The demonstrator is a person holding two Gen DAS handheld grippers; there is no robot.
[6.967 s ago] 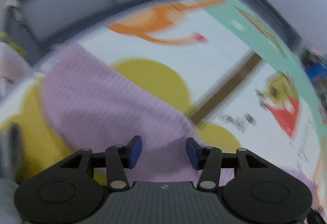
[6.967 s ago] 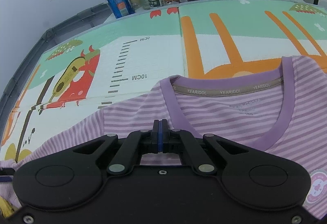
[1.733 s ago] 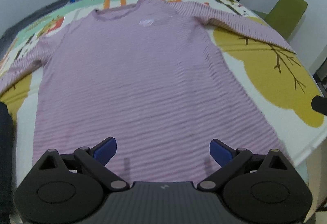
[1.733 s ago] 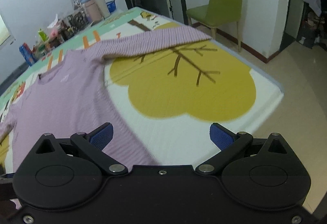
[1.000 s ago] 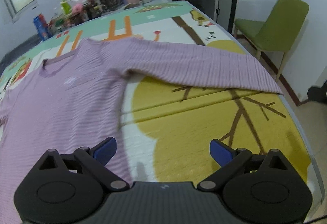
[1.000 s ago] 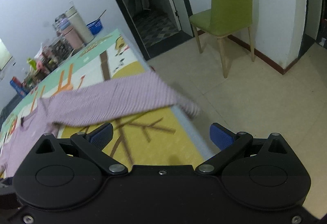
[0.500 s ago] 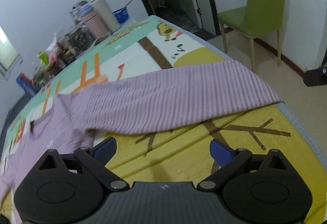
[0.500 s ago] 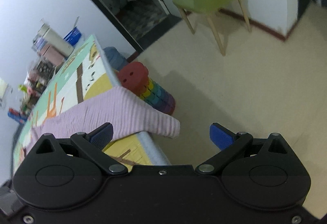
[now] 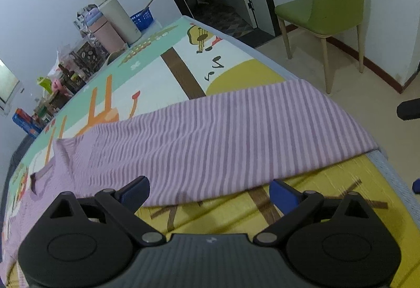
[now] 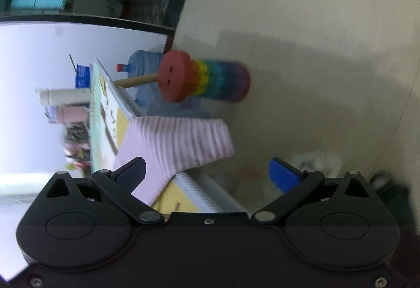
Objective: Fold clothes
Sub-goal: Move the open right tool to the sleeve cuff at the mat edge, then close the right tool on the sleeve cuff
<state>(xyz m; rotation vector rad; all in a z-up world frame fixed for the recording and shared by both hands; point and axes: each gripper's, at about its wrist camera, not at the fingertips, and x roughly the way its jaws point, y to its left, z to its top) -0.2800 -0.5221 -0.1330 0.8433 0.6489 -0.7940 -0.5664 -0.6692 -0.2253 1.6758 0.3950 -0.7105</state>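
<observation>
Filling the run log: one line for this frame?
step: sleeve fold approach | left gripper: open over sleeve | right gripper: open at cuff hanging off table

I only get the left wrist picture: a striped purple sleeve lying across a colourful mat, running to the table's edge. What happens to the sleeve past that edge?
Observer: In the right wrist view, the sleeve's cuff end hangs over the table edge, off the mat.
Operator: Is the other gripper holding it?
Observer: No. The right gripper is wide open, and the cuff lies ahead of it, near its left finger, ungripped.
Operator: Anything under the table I can't see?
Observer: Yes, a rainbow-coloured stack of stools with a red top stands on the floor, and a blue water jug lies behind it.
Operator: And my gripper?
Observer: The left gripper is open too, holding nothing.
</observation>
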